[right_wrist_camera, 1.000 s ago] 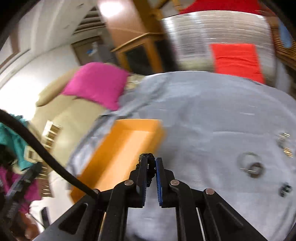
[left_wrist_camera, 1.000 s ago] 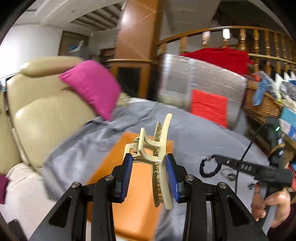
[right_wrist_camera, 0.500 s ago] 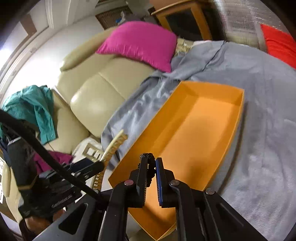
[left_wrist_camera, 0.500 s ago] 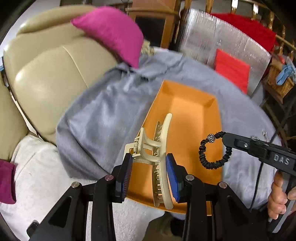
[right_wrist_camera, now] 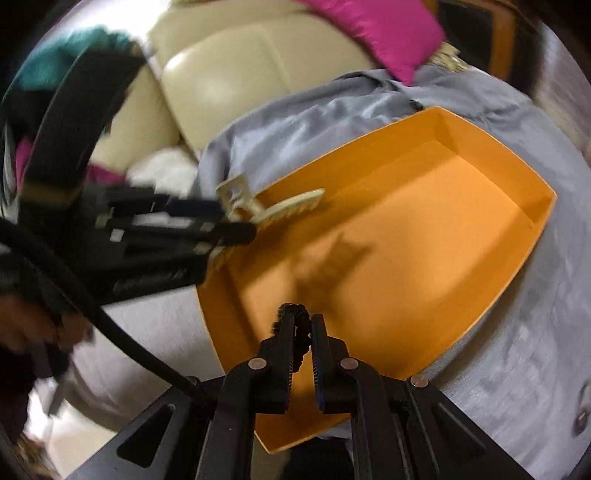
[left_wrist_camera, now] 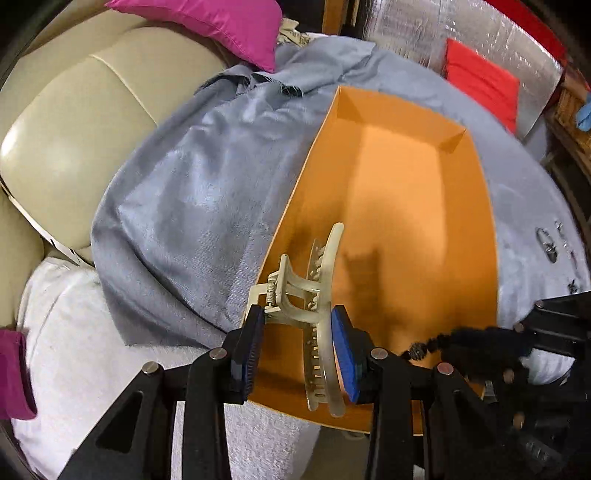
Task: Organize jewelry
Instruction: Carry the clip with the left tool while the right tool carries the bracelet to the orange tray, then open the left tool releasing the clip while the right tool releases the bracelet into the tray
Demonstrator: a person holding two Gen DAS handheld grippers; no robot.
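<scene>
My left gripper is shut on a cream hair claw clip and holds it over the near left corner of an orange tray. The clip also shows in the right wrist view. My right gripper is shut on a black beaded bracelet, held above the tray's near end. In the left wrist view the bracelet hangs blurred at the right, low over the tray. The tray's floor is bare.
The tray lies on a grey cloth over a table. Small metal jewelry pieces lie on the cloth to the tray's right. A beige leather sofa with a pink cushion stands to the left.
Both grippers have moved closer and lower over the orange tray, each keeping its hold. The bracelet now hangs lower at the tray's near end.
</scene>
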